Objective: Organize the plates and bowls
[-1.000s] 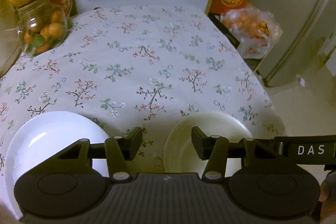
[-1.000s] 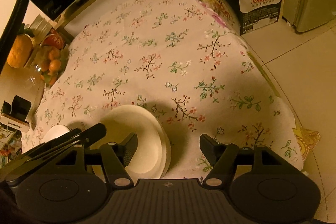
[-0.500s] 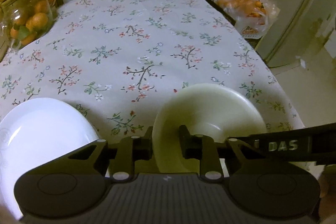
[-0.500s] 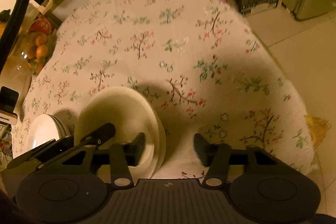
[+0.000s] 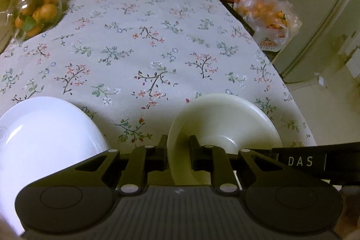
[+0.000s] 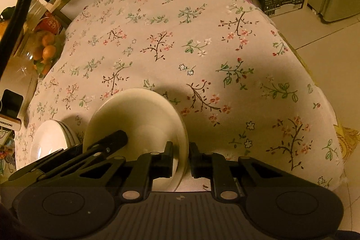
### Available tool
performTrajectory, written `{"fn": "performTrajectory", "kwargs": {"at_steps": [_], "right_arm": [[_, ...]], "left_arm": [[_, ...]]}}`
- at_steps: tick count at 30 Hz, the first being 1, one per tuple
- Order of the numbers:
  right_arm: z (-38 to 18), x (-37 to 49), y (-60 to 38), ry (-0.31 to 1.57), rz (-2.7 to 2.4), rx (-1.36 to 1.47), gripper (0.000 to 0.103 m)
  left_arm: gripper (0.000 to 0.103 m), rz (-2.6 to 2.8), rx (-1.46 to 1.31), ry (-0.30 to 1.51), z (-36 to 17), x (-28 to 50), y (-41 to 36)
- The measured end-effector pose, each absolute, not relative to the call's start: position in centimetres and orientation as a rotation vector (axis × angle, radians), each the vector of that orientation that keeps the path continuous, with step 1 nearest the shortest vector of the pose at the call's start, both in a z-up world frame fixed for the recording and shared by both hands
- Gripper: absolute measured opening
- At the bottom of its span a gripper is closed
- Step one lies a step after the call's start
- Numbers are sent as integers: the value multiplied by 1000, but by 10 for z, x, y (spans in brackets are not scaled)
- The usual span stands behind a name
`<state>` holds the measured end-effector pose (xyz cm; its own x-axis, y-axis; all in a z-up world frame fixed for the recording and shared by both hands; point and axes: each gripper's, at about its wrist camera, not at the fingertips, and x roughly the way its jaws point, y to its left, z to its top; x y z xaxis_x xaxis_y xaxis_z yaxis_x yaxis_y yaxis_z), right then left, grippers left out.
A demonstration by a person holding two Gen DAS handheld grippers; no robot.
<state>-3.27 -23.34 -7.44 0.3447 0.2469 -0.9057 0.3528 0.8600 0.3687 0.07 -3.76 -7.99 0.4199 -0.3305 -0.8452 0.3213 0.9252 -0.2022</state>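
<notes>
While both sets of jaws have just been closing, the left gripper (image 5: 178, 151) pinches the cream bowl's (image 5: 225, 118) left rim and the right gripper (image 6: 181, 155) its right rim; white plates (image 5: 45, 134) sit beside it on the floral cloth (image 5: 146, 48).

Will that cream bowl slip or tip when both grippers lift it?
The cream bowl looks glossy and hard, so it may be slippery and could chip if dropped. The left gripper and right gripper have just been closing, and each now pinches a thin rim on opposite sides, so uneven lifting might tilt it. It probably stays stiff.
</notes>
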Motion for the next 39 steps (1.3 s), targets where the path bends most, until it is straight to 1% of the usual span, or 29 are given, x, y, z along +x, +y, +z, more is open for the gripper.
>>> {"fn": "performTrajectory", "kwargs": {"at_steps": [14,24,39], "right_arm": [[-59,-36,-235,1178,-65,578,13],[-43,-34,-230,1115,-54,552,13],[-31,-35,-225,1068,-28,543,13]], "left_arm": [[13,-381,-68,1050,-68,-3,-30],[13,-358,-88,1026,-61,-7,-25],[13,-304,-63,949,-43,-15,-26]]}}
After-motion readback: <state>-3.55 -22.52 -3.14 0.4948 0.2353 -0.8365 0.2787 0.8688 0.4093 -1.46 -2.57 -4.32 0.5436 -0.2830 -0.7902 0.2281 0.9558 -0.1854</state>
